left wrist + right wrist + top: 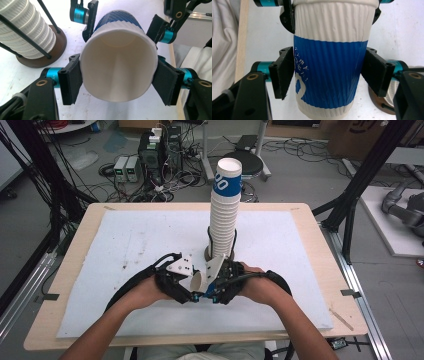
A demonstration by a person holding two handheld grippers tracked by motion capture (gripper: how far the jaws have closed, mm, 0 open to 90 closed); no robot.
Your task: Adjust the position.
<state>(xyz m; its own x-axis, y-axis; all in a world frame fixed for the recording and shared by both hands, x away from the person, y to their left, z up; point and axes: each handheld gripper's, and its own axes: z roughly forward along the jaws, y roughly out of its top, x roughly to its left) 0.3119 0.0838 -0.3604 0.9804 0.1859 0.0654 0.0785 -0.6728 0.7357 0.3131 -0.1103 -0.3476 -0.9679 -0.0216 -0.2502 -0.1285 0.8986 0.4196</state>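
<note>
Tall cup stack [225, 210] in its wire-rod holder stands at frame centre, round base [209, 253] touching the white mat [125, 240]; it blocks any straight reach from the near edge toward the top centre of the tabletop [310, 227]. Both hand-held grippers, left [186, 285] and right [217, 282], crowd just below the base, both clamped on one lying cup [196, 281], so no gap between them. In the left gripper view the holder rods [25, 37] sit close at upper left, tight there. Mat is open at left, right and upper left of the high view; wide free passage on both sides of the stack.
</note>
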